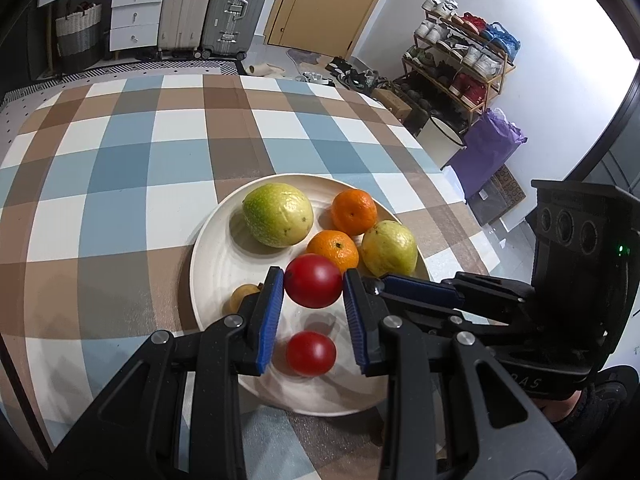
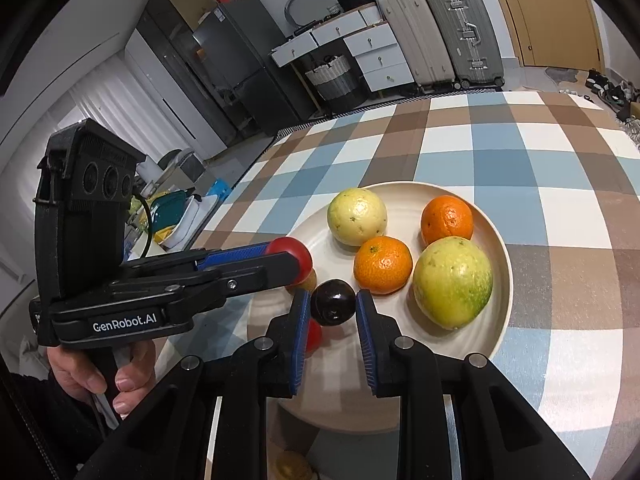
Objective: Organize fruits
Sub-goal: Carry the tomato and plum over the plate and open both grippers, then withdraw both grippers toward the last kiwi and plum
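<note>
Clamping red fruit [image 1: 313, 286] in left hand-held gripper [image 1: 313, 288], dark fruit [image 2: 333, 307] in right hand-held gripper [image 2: 333, 308]; yellow fruit [image 1: 243, 295] half-hidden.

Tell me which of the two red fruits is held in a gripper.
The upper red fruit, clamped by the left gripper above the plate; the other red fruit lies loose.

Ahead of both jaws the plate [image 1: 212, 248] is crowded: oranges [image 1: 333, 250] and guavas [image 2: 452, 282] block it; beyond lies open checked tabletop [image 1: 132, 152].
</note>
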A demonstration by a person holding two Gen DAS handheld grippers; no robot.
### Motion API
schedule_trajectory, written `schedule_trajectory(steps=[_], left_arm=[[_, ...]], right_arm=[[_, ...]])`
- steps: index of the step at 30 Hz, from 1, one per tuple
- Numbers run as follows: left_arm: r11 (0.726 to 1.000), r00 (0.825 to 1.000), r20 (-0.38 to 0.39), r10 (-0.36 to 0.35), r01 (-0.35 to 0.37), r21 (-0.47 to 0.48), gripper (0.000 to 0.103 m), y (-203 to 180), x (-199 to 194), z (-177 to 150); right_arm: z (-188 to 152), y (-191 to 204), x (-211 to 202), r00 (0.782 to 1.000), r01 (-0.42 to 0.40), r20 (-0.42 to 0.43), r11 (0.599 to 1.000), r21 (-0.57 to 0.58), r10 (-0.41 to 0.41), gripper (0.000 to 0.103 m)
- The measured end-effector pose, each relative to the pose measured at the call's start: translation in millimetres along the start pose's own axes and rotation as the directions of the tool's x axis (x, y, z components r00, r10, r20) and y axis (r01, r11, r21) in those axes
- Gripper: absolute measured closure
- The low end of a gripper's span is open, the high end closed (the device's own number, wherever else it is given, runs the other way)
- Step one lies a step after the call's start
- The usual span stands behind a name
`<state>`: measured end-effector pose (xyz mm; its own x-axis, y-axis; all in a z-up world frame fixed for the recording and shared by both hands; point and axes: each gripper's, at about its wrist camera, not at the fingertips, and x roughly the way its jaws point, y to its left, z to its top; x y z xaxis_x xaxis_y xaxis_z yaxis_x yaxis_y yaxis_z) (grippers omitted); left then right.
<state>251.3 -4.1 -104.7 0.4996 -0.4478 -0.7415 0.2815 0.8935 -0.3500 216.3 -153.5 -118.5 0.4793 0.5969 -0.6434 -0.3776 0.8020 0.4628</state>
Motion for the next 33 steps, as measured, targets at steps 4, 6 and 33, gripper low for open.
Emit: schedule_trajectory(steps=[4, 6, 33], left_arm=[[1.0, 1.0, -0.009, 0.0, 0.0, 0.006, 0.076, -1, 7, 2], [1.0, 1.0, -0.012, -0.001, 0.001, 0.006, 0.076, -1, 10, 3], [1.0, 0.999, 0.038, 0.008, -0.008, 0.007, 0.075, -17, -31, -23]], right_arm=[[0, 0, 4, 1.0, 0.0, -0.007, 1.0, -0.002, 0.0, 0.079], [0, 0, 6, 1.0, -0.002, -0.009, 1.0, -0.002, 0.002, 0.079], [-16, 3, -33, 0.997, 0.018, 0.078, 1.0, 0.025, -0.02, 0.057]])
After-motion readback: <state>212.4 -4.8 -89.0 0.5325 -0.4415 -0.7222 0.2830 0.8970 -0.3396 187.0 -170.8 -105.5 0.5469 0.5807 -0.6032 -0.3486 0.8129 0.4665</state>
